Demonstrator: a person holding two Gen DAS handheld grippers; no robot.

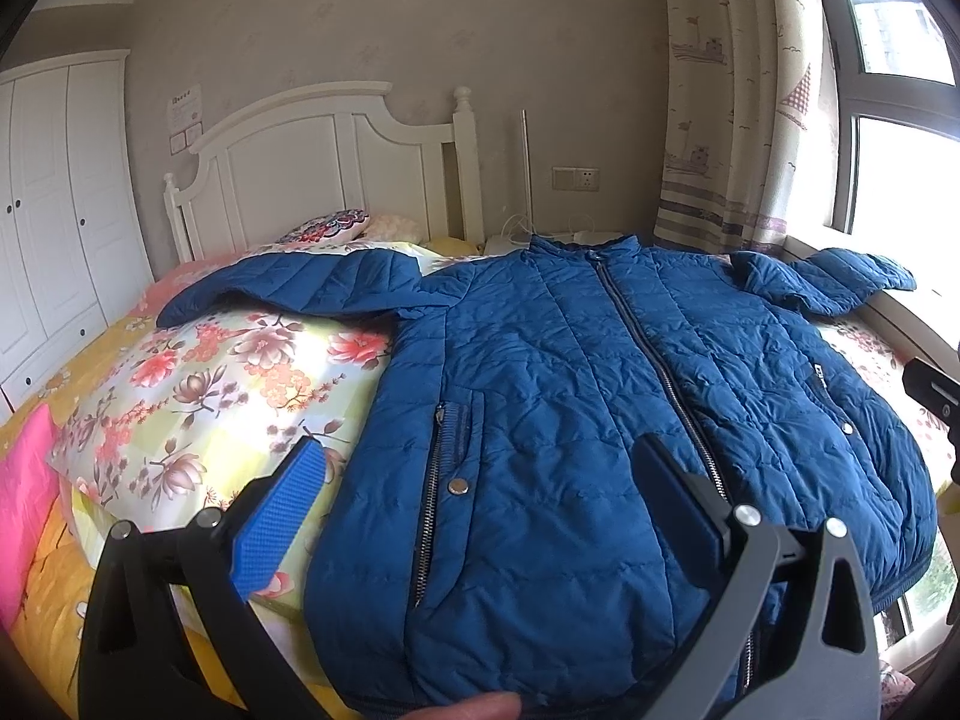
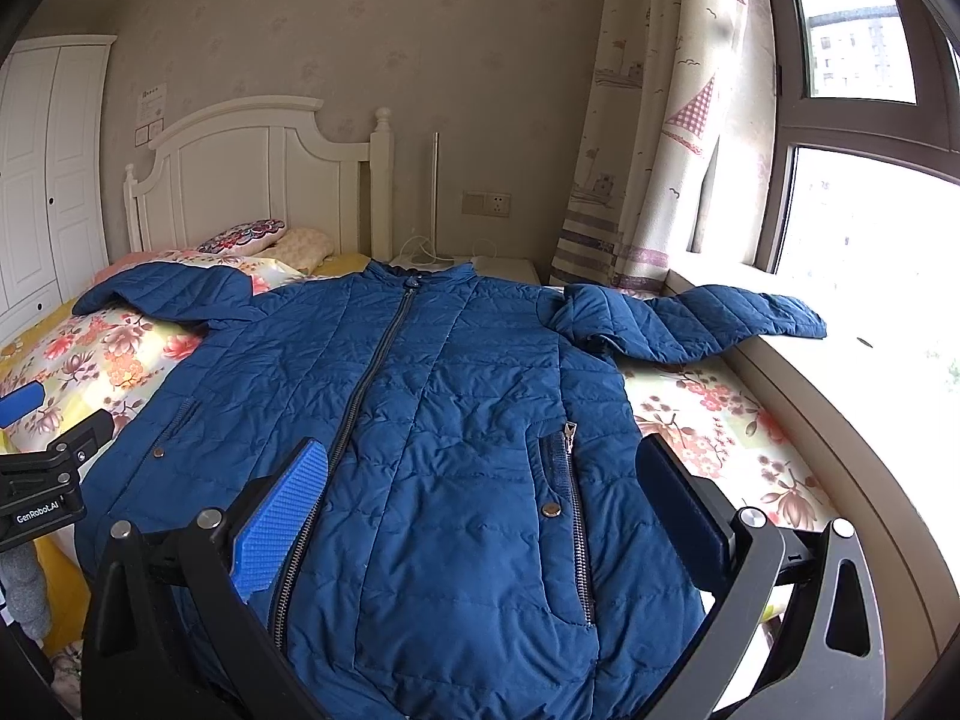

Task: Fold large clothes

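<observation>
A blue quilted jacket [image 1: 600,408] lies front up and zipped on the bed, collar toward the headboard, both sleeves spread out. It also shows in the right wrist view [image 2: 456,420]. Its left sleeve [image 1: 300,288] rests on a floral pillow; its right sleeve [image 2: 690,318] reaches onto the window sill. My left gripper [image 1: 480,474] is open and empty above the jacket's lower left part. My right gripper [image 2: 480,468] is open and empty above the jacket's lower right part, over its pocket zip [image 2: 570,492].
The bed has a floral sheet [image 2: 720,426] and floral pillow [image 1: 198,384]. A white headboard [image 1: 312,162] stands behind. A wardrobe [image 1: 54,216] is at the left, a curtain [image 1: 738,96] and window sill [image 2: 840,396] at the right. A pink item [image 1: 24,492] lies at the left edge.
</observation>
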